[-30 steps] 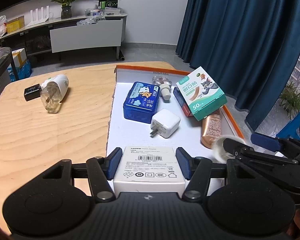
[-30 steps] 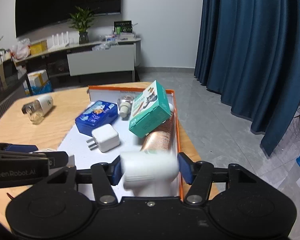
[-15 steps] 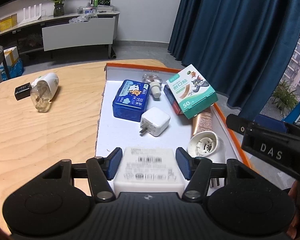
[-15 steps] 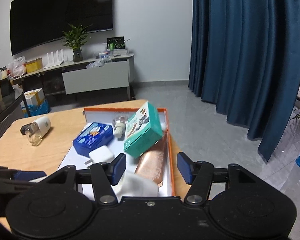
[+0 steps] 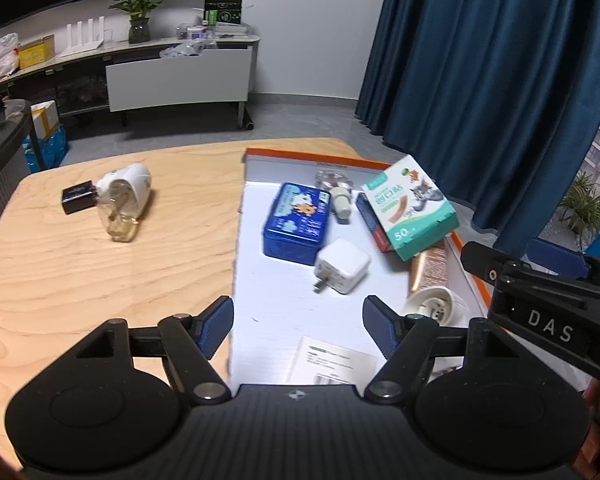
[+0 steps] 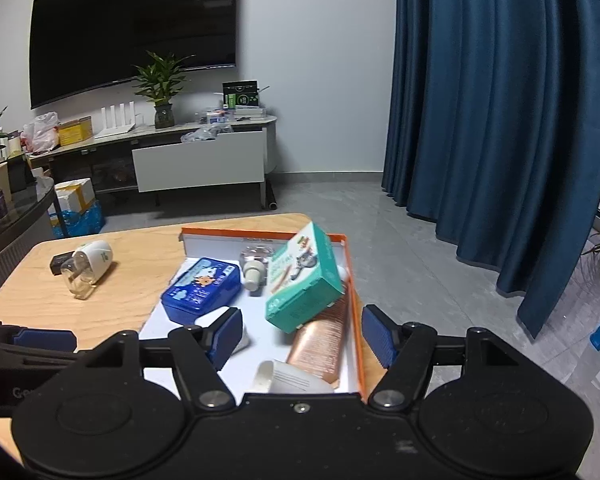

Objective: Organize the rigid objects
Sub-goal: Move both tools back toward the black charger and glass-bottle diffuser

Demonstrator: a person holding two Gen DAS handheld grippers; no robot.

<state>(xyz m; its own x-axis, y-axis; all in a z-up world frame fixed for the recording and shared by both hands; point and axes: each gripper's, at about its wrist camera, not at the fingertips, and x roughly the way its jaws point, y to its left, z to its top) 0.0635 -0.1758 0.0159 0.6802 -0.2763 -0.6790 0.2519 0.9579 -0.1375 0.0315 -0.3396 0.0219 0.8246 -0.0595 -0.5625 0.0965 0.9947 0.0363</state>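
"So how full is the tray from where you sit?"

"Mostly full, I judge. Centre of the left view: blue tin, white charger, teal plaster box leaning on a copper tube, and a small bottle at the far wall. Lower centre, a white flat box and a white round fitting."

"And your grippers?"

"My left gripper is spread wide, holding nothing, above the flat box. My right gripper is likewise spread and empty over the tray's near end."

"What's left?"

"Upper left of the frame, on the wooden table: a white-capped glass vaporizer touching a small black block. Those two, I reckon, remain."
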